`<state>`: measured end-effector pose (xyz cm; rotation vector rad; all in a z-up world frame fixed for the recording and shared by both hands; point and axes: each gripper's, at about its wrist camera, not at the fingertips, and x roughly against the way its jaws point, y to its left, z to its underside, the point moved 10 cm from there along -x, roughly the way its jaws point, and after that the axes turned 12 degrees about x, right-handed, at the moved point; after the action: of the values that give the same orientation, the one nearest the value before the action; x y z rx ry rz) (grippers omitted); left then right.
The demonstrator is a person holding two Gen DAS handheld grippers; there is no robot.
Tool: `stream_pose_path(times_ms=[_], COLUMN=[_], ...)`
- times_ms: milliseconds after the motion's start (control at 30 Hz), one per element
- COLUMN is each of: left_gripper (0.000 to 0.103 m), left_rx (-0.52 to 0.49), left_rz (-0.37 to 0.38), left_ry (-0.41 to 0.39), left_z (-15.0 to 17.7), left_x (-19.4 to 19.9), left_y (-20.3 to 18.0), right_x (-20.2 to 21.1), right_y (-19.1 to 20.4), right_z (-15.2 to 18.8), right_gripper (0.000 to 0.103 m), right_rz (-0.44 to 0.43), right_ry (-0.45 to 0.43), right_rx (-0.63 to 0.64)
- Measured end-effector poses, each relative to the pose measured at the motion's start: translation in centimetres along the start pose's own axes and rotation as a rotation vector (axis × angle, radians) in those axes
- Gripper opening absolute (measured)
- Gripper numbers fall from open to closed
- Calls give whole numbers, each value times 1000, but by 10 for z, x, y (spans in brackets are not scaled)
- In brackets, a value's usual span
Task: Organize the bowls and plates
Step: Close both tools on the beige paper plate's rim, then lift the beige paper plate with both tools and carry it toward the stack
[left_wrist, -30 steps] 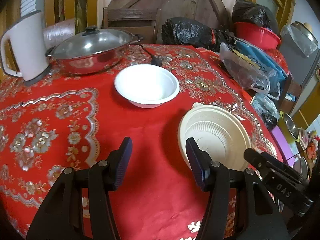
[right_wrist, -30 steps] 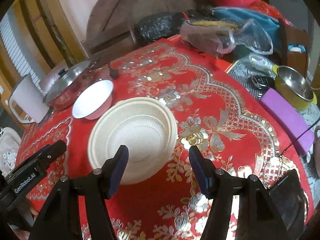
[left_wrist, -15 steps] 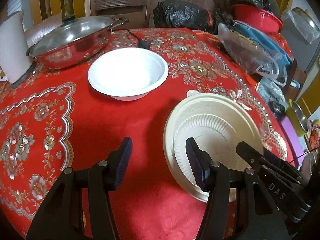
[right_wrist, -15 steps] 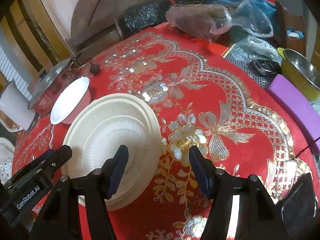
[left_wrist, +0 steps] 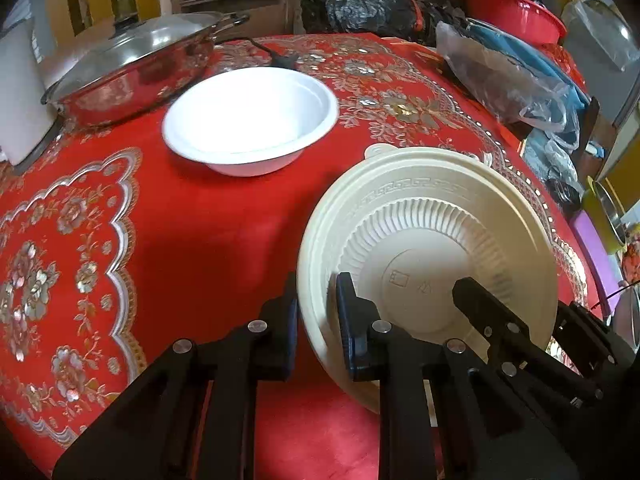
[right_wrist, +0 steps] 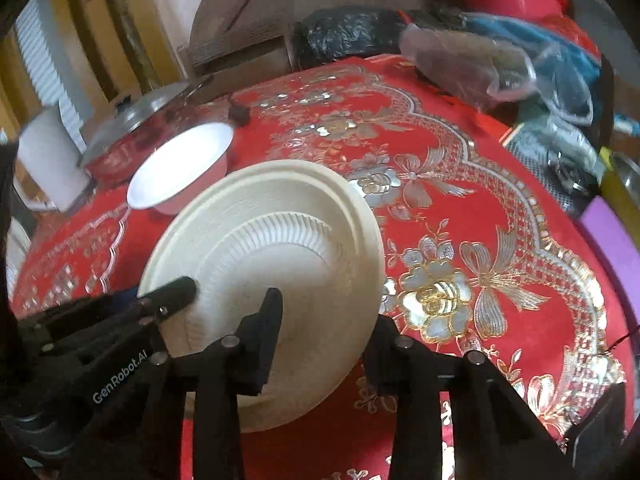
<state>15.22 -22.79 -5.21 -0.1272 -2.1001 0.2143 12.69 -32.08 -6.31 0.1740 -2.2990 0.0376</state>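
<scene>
Cream plastic is what both grippers meet: a ribbed cream plate (left_wrist: 432, 240) near the table's right edge, tipped up off the red floral tablecloth (left_wrist: 168, 232). We see the left gripper (left_wrist: 316, 320) with its jaws just closed down narrow on the plate's near-left rim, one blue-padded finger outside and one inside. The right gripper (right_wrist: 324, 332) has likewise been closing; its jaws straddle the plate's near-right rim, one finger inside the dish, the other outside and partly hidden behind the rim, so we cannot confirm that the outer pad presses. Whether this is one plate or two nested ones we cannot tell; a stepped inner ring shows, yet no clear seam. Farther in, toward the table's middle, sits a white bowl (left_wrist: 250, 118), apart from the plate. Beyond it, at the far-left edge, stands a steel pan with a glass lid (left_wrist: 132, 68), and a white kettle (left_wrist: 20, 92) is cut off by the left border. Along the far-right edge lie clear plastic bags (left_wrist: 500, 76), their contents too blurred to name.
</scene>
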Motion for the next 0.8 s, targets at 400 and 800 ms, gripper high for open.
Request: stream_pose_path(times_ms=[400, 800], left_gripper=[17, 17], left_rx=[38, 121], left_rz=[-45, -99], left_ry=[-54, -116], left_z=[6, 20], left_x=[40, 83], left_y=[47, 111], right_x=[15, 30], right_y=[47, 112], right_z=[2, 2], right_gripper=[36, 39], right_rz=[-65, -129], right_ry=[-17, -30], right_rx=[57, 160])
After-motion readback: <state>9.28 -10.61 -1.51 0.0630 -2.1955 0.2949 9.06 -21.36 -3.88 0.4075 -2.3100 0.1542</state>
